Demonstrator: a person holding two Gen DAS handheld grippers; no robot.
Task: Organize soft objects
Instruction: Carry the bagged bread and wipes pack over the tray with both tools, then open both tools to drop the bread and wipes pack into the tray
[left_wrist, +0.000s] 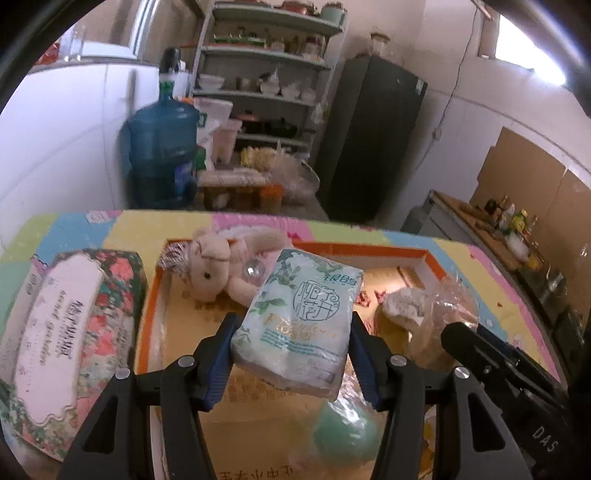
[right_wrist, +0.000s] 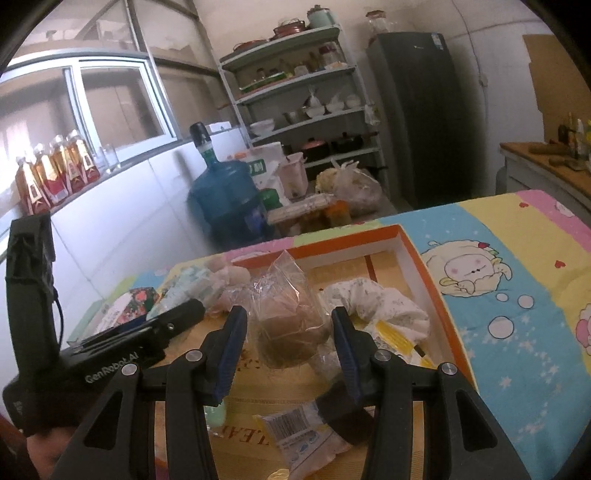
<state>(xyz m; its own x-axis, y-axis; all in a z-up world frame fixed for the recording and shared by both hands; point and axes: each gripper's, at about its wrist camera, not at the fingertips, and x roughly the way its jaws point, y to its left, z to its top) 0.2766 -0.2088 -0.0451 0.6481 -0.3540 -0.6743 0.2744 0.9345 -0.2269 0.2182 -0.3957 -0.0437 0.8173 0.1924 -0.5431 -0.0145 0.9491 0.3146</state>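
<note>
My left gripper (left_wrist: 293, 347) is shut on a white-green tissue pack (left_wrist: 299, 317), which it holds tilted above an orange-rimmed cardboard box (left_wrist: 406, 255). A cream plush bunny (left_wrist: 214, 271) lies at the box's far left corner. In the right wrist view my right gripper (right_wrist: 289, 345) is shut on a brown loaf in a clear plastic bag (right_wrist: 290, 328), over the same box (right_wrist: 424, 273). A white patterned cloth (right_wrist: 384, 306) lies just right of the bag. The left gripper's body (right_wrist: 110, 354) shows at the left with the tissue pack (right_wrist: 188, 284).
A floral tissue box (left_wrist: 70, 325) lies left of the orange box on a cartoon-print blanket (right_wrist: 517, 295). A pale green ball (left_wrist: 343, 432) and a barcoded packet (right_wrist: 295, 428) lie near the box's front. Behind stand a blue water jug (left_wrist: 162, 155), shelves (left_wrist: 266, 74) and a dark fridge (left_wrist: 373, 140).
</note>
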